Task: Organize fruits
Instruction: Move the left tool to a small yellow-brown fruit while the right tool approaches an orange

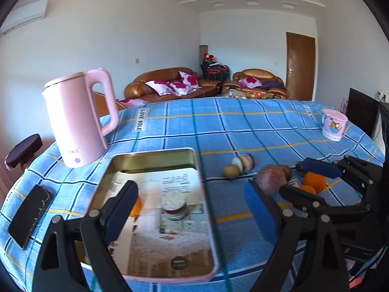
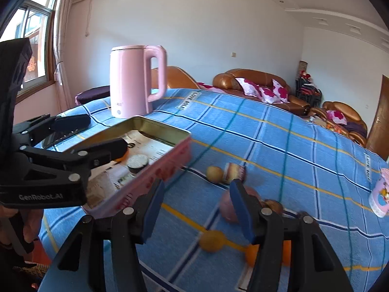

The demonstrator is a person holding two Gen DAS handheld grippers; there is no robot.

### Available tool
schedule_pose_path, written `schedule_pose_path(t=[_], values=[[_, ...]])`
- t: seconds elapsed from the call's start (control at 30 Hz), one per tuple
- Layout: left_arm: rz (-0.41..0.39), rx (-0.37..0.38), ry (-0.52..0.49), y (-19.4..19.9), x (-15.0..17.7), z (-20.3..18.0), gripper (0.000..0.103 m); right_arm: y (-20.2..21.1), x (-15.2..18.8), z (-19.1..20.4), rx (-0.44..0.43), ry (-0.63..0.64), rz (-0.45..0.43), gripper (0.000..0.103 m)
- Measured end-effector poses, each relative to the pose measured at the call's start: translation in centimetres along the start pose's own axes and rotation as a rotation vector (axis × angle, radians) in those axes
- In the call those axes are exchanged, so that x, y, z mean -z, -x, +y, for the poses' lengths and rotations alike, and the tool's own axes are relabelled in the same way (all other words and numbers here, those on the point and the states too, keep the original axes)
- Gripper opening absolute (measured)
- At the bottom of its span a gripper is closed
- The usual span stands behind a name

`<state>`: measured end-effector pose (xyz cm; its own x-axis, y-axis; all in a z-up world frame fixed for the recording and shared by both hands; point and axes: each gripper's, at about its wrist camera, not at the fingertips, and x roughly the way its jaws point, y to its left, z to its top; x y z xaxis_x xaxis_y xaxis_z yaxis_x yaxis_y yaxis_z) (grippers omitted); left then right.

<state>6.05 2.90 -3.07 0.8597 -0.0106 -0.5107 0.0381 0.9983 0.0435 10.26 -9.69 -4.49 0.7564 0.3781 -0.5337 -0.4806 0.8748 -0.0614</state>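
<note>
An orange (image 1: 136, 206) lies in the pink tin (image 1: 155, 194), mostly hidden behind the left gripper (image 1: 192, 209)'s near finger; in the right wrist view only a sliver of it shows under that same finger. The tin is a shallow rectangle with rounded corners, gold metal inside, pink outside, and its floor is lined with a printed paper sheet (image 1: 170, 231). The tin's near edge is blurred in both views.

The left gripper's jaws stand wide over the tin with nothing between the pads. The right gripper (image 2: 199, 211) has its jaws partly apart, gripping nothing; behind its right finger a pinkish, knobbly fruit (image 2: 228, 206) is half covered and smeared by blur.

On the tabletop (image 1: 243, 126), draped in a blue checked cloth, the loose fruit lies at about three o'clock of the tin: a brown kiwi (image 1: 231, 171) touching a pale cut piece (image 1: 244, 162), then two oranges (image 1: 314, 181) partly hidden by the right gripper in the left wrist view. A blurred yellow round fruit (image 2: 211, 241) sits nearest the right camera.

A smooth pink kettle (image 1: 80, 121) stands at eleven o'clock of the tin, a dark phone (image 1: 30, 215) at nine, a pink printed cup (image 1: 334, 124) far off at two.
</note>
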Motion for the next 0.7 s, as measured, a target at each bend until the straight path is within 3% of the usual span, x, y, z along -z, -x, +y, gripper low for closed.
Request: schedule_pose_path(t=[0.2,0.4,0.53,0.6,0.7], values=[[0.042,0.081,-0.07,-1.4,0.3,-4.9,0.091,2.9,2.3,-5.4,0.109,-0.133,0.003,0.058],[0.146,0.177,-0.104,-3.6,0.9,-7.7,0.085,3.5,3.6,-7.7,0.146,-0.195,0.016,0.059],[0.23,0.22,-0.127,-5.3,1.6,-8.6,0.058,3.3,4.1,-7.9,0.139,-0.21,0.017,0.059],[0.282,0.257,-0.123,-6.2,1.9,-8.8,0.054,3.1,4.1,-7.8,0.132,-0.207,0.02,0.059],[0.302,0.296,-0.112,-6.3,2.2,-8.5,0.027,2.7,4.0,-7.3,0.122,-0.198,0.024,0.059]])
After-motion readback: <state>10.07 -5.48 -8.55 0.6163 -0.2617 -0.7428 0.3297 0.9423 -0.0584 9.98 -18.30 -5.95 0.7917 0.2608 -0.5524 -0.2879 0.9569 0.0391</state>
